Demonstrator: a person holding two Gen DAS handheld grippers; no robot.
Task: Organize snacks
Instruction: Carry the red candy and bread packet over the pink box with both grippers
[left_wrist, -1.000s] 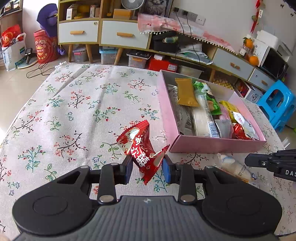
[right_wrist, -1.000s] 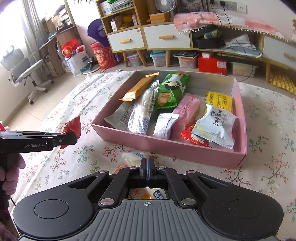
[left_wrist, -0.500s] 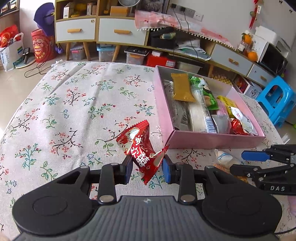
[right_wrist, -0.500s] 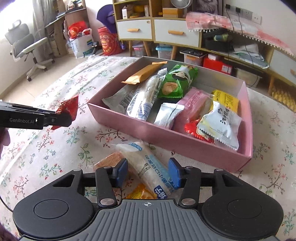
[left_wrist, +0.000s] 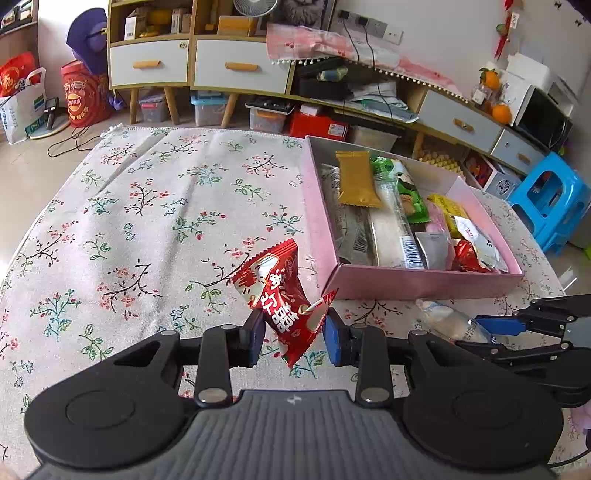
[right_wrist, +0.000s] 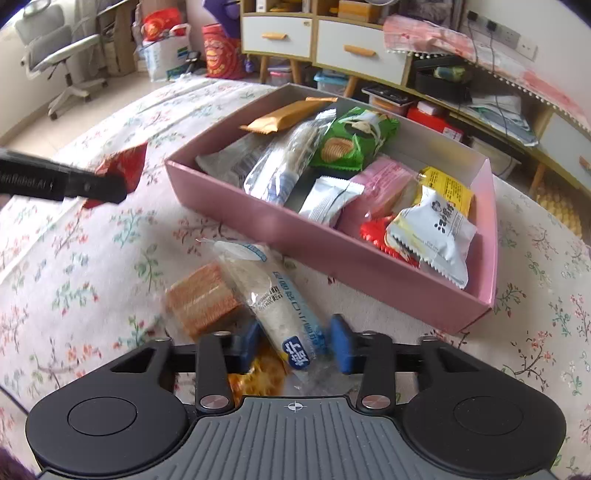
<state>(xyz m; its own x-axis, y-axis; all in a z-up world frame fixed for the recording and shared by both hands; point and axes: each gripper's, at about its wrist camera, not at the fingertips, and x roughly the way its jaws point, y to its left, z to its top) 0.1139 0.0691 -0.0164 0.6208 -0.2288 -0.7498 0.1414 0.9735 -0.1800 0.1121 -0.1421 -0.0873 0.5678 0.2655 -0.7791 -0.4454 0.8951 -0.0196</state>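
My left gripper (left_wrist: 294, 338) is shut on a red snack packet (left_wrist: 280, 295), held above the floral tablecloth left of the pink box (left_wrist: 406, 282). The box (right_wrist: 332, 254) holds several snack packets. In front of it a long white packet (right_wrist: 273, 295) lies on the cloth. My right gripper (right_wrist: 294, 343) straddles its near end. Its jaws are closing, and the pads stand close beside the wrapper without visibly squeezing it. An orange wafer packet (right_wrist: 201, 299) lies just left of it, and a yellow packet (right_wrist: 258, 373) is partly hidden under the gripper. The right gripper (left_wrist: 476, 334) also shows at the right edge of the left wrist view.
The left gripper (right_wrist: 110, 186) with its red packet (right_wrist: 125, 166) hangs at the left of the right wrist view. A blue stool (left_wrist: 550, 199) stands beyond the table's right side, low cabinets (left_wrist: 240, 70) behind it, an office chair (right_wrist: 55, 55) far left.
The right gripper went from shut to open, sank onto the long white packet, then narrowed around it. The left gripper kept still with the red packet.
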